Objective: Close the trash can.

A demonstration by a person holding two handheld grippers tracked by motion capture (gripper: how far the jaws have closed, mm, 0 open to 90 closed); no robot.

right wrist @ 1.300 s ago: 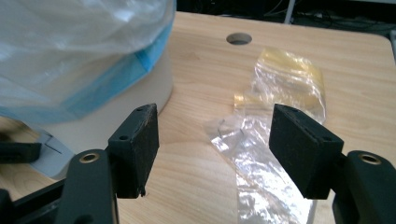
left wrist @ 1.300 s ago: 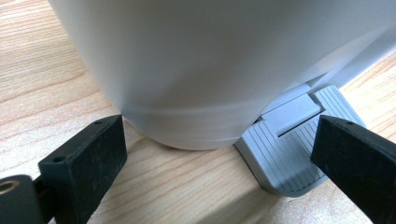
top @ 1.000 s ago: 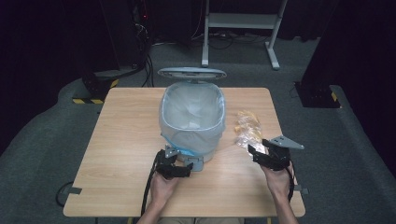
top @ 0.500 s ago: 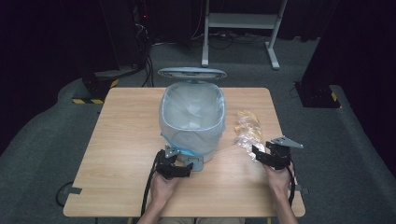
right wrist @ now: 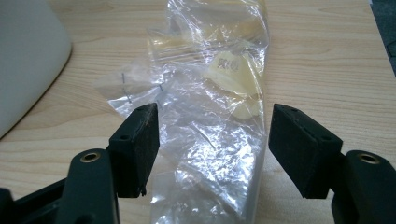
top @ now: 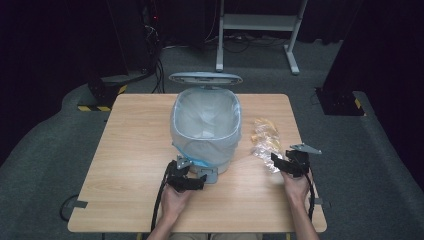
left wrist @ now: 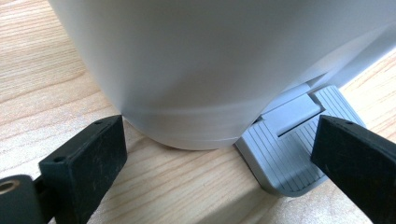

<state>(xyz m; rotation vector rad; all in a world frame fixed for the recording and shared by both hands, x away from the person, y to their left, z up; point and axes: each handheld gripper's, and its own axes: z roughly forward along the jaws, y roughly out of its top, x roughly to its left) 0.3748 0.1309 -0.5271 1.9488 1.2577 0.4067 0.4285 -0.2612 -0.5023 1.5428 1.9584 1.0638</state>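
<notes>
Right tongs (right wrist: 212,149) straddle wrapper (right wrist: 210,140) (maybe touching).

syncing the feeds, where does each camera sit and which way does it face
High view: above the person's side, facing forward and down on the table; forearms, both tongs.
Left gripper view: on the left tongs, facing the bin base and pedal.
Right gripper view: on the right tongs, facing the plastic bag.
All share the bin.

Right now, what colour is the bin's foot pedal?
Grey, ribbed pedal; clearest in the left gripper view.
</notes>
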